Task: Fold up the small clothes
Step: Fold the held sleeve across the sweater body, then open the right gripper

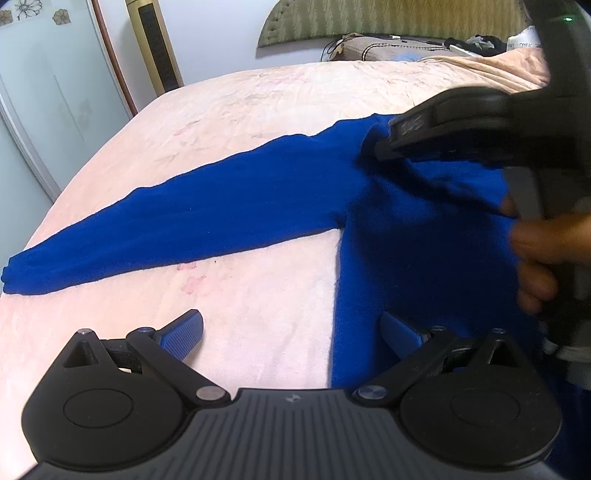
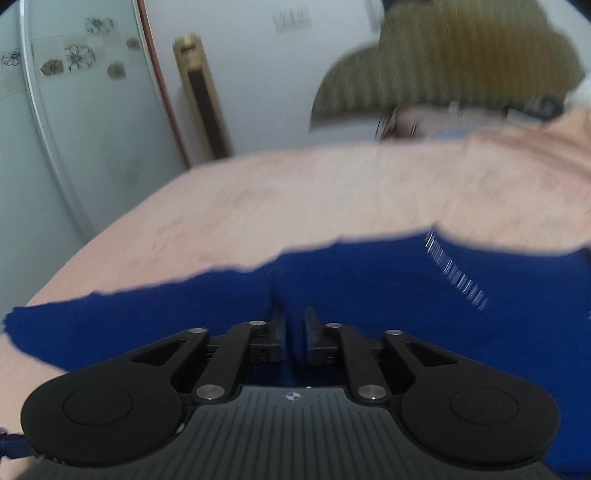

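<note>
At the far left stands a pale wardrobe door and beside it a tall gold-framed unit against the wall, both well apart from my work. The bed fills the middle, its pink cover bare and flat along the left edge and across the far side, so there is open room there. The blue sweater lies on that cover, one sleeve stretched flat toward the left edge of the bed, its cuff close to the edge, the body lying to the right and running down under my left claw. My left claw hangs over the bed with its fingers spread wide; the left finger is over bare cover and the other is over the sweater's body, and neither holds anything. Further right, my right claw sits near the sweater's shoulder with its fingers nearly together and a fold of blue knit in the narrow gap between them; the picture is blurred, so I cannot tell whether the pads press on the cloth. My right hand grips its handle. Behind, at the far right, a green headboard and clutter by the pillows close off that end.
</note>
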Available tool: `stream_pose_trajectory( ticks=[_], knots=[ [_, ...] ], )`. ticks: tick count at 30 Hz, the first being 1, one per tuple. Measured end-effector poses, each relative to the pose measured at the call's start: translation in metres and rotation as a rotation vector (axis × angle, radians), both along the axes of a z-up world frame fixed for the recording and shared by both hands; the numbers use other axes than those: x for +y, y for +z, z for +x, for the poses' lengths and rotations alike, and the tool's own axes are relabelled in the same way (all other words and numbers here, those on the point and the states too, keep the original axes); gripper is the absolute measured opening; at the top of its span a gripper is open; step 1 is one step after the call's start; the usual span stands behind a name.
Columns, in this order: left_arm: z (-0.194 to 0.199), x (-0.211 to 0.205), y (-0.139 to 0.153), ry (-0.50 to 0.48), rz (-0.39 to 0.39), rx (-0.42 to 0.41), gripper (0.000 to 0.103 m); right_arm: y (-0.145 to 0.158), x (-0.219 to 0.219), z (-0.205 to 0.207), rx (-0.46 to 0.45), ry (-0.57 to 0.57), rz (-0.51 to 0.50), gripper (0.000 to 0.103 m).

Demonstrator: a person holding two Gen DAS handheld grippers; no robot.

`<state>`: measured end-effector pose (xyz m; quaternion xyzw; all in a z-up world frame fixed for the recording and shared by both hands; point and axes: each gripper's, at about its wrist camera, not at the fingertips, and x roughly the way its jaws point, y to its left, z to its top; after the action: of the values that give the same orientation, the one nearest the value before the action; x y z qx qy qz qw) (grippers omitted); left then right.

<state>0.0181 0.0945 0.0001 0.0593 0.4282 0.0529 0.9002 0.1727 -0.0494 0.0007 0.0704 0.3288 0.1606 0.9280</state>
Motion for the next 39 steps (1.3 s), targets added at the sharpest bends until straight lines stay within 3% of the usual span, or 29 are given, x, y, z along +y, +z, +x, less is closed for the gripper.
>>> stream_pose_trajectory(
  ticks=[1, 4, 6, 8, 11, 15, 17, 21, 23, 24, 26, 28, 29, 31, 32, 34, 39],
  knots=[
    [0.000, 0.001, 0.001, 0.002, -0.004, 0.000, 0.103, 0.001, -0.003, -0.003, 0.012, 0.017, 0.037, 0.021],
    [0.000, 0.005, 0.003, 0.013, -0.015, -0.002, 0.103, 0.015, -0.022, -0.021, -0.033, 0.040, 0.158, 0.038],
    [0.002, 0.006, 0.004, 0.026, -0.018, -0.004, 0.103, 0.019, -0.037, -0.026, -0.014, -0.010, 0.223, 0.040],
    [0.003, 0.007, 0.005, 0.031, -0.024, 0.000, 0.103, 0.012, -0.047, -0.023, 0.046, -0.072, 0.218, 0.040],
    [0.001, 0.008, 0.007, 0.029, -0.028, -0.005, 0.103, -0.002, -0.045, -0.020, 0.147, -0.073, 0.130, 0.040],
    [0.001, 0.010, 0.009, 0.048, -0.017, -0.005, 0.103, 0.011, -0.048, -0.040, 0.058, -0.045, 0.207, 0.039],
    [0.000, 0.012, 0.011, 0.054, -0.022, -0.007, 0.103, 0.011, -0.041, -0.038, 0.057, -0.021, 0.181, 0.039],
    [-0.004, 0.016, 0.016, 0.059, 0.000, -0.029, 0.103, -0.003, -0.021, -0.023, 0.165, 0.077, 0.132, 0.040],
    [-0.006, 0.019, 0.016, 0.076, 0.021, -0.036, 0.103, 0.007, -0.013, -0.032, 0.092, 0.095, 0.077, 0.040],
    [-0.004, 0.021, 0.016, 0.081, 0.022, -0.030, 0.103, 0.014, -0.009, -0.037, 0.034, 0.094, 0.035, 0.040],
    [-0.004, 0.024, 0.015, 0.084, 0.001, -0.022, 0.103, 0.022, 0.012, -0.044, -0.070, 0.114, -0.162, 0.040],
    [-0.004, 0.026, 0.015, 0.086, -0.014, -0.020, 0.103, 0.019, 0.032, -0.045, -0.081, 0.175, -0.310, 0.041],
    [-0.005, 0.026, 0.016, 0.086, -0.012, -0.022, 0.103, 0.016, 0.036, -0.045, -0.067, 0.203, -0.333, 0.037],
    [-0.007, 0.027, 0.016, 0.085, -0.001, -0.028, 0.103, 0.008, 0.044, -0.041, -0.043, 0.217, -0.363, 0.037],
    [-0.008, 0.028, 0.016, 0.084, 0.003, -0.028, 0.103, 0.006, 0.045, -0.039, -0.049, 0.212, -0.366, 0.023],
    [-0.009, 0.032, 0.015, 0.090, 0.011, -0.028, 0.103, 0.006, 0.043, -0.041, -0.075, 0.188, -0.343, 0.007],
    [-0.003, 0.045, 0.009, 0.134, -0.019, -0.003, 0.103, 0.013, 0.046, -0.052, -0.120, 0.213, -0.238, 0.007]
  ],
)
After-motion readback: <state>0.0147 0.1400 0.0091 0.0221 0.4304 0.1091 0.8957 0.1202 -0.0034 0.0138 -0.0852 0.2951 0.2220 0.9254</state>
